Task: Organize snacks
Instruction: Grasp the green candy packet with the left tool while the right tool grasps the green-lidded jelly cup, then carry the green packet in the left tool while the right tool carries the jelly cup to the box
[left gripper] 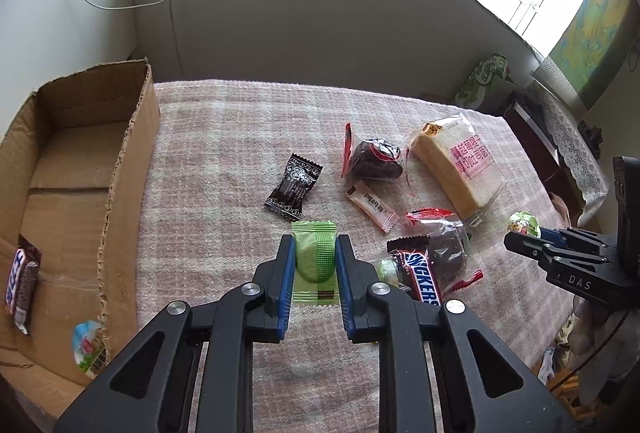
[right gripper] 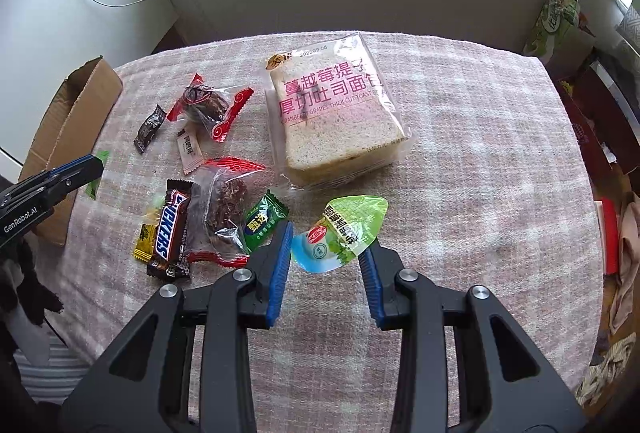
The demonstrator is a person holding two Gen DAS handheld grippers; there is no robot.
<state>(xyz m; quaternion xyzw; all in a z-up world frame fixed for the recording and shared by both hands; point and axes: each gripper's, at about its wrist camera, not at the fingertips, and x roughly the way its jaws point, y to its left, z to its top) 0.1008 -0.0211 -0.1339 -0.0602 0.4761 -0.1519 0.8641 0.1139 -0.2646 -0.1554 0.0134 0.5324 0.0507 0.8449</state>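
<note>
A: How many Snickers?
B: Two: one (left gripper: 420, 275) on the cloth (left gripper: 240, 137), one (left gripper: 20, 283) inside the box (left gripper: 132, 169) at nine o'clock, beside one jelly cup (left gripper: 89, 347).
A: The tongs?
B: The left gripper (left gripper: 315, 253) pinches one green cake (left gripper: 314, 260). The right gripper (right gripper: 326, 245) stands spread around a second jelly cup (right gripper: 340, 233), twelve o'clock from its fingers.

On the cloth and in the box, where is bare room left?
Free: cloth between cardboard box and black candy; cloth right of toast bag; the box's far half. Crowded: around the Snickers bar.
</note>
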